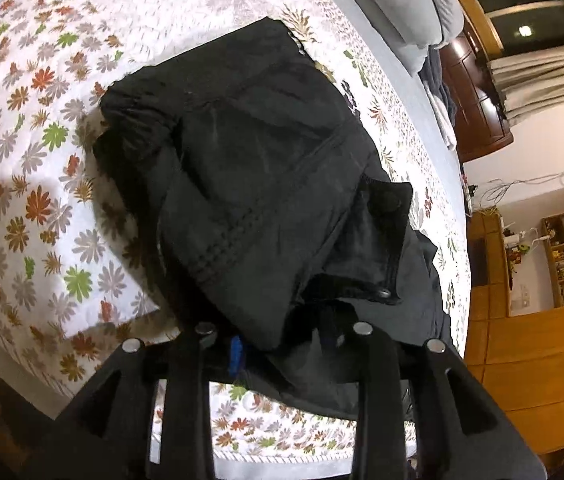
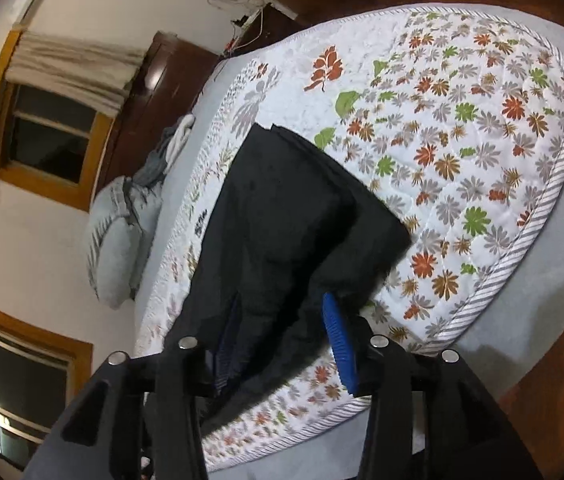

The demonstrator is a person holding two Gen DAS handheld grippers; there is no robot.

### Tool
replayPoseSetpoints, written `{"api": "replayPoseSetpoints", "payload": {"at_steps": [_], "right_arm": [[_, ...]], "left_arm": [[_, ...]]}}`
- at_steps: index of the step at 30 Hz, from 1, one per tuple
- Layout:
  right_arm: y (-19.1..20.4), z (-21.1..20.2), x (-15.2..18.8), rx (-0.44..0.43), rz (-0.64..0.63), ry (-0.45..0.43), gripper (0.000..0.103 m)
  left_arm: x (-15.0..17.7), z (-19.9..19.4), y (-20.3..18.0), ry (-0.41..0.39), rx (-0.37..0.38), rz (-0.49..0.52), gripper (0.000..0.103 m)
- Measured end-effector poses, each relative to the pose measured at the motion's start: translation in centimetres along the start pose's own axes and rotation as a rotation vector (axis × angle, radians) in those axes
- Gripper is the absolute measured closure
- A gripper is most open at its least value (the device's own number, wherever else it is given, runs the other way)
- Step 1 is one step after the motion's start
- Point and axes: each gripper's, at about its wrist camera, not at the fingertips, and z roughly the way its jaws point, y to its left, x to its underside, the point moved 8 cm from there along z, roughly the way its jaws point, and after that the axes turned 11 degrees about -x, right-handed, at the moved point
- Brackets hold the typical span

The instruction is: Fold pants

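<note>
Black pants [image 1: 265,176] lie on a floral quilted mattress [image 1: 33,152], folded over so the waistband with its snap button [image 1: 384,293] faces the camera. My left gripper [image 1: 282,348] sits at the near waistband edge; cloth covers the gap between its fingers and one blue pad [image 1: 235,354] shows. In the right wrist view the pants [image 2: 282,220] stretch away across the mattress [image 2: 462,128]. My right gripper [image 2: 282,344] holds cloth between its blue pads [image 2: 340,344], jaws set fairly wide.
A grey pillow [image 2: 121,236] and bundled clothes [image 2: 169,148] lie at the head of the bed. Dark wooden headboard [image 1: 478,92], curtained window [image 2: 53,112], wooden shelves [image 1: 562,256] and wood floor [image 1: 522,380] surround the bed.
</note>
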Motion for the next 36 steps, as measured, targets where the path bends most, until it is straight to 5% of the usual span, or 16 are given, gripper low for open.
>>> {"api": "replayPoseSetpoints", "payload": {"at_steps": [12,13,14,15,17,21,26,36], "right_arm": [[-1.0,3.6,-0.4,-0.013,0.093,0.042,0.057],[-1.1,3.7,-0.5,-0.01,0.085,0.038,0.062],[-0.9,3.7,-0.5,-0.01,0.073,0.036,0.082],[-0.8,3.8,-0.5,-0.017,0.063,0.038,0.092],[-0.2,3.4,-0.6,-0.022,0.039,0.023,0.098],[1.6,2.4,-0.3,-0.033,-0.012,-0.013,0.099],[-2.9,3.4,1.2,0.054,0.068,0.006,0.099],[-2.3,3.5,0.9,0.112,0.025,0.012,0.1]], "left_arm": [[-1.5,-0.3,0.9,-0.005,-0.019,-0.014,0.074],[-1.5,-0.3,0.9,-0.004,-0.025,-0.01,0.074],[-1.5,-0.4,1.0,-0.003,-0.03,-0.006,0.074],[-1.7,-0.5,0.7,-0.002,-0.029,-0.007,0.074],[-1.8,-0.8,0.4,-0.002,-0.024,-0.01,0.075],[-2.5,-2.5,0.3,-0.029,0.012,-0.024,0.084],[-2.4,-1.2,3.2,0.012,0.006,-0.098,0.085],[-2.4,-1.1,2.5,-0.015,-0.028,-0.06,0.086]]}}
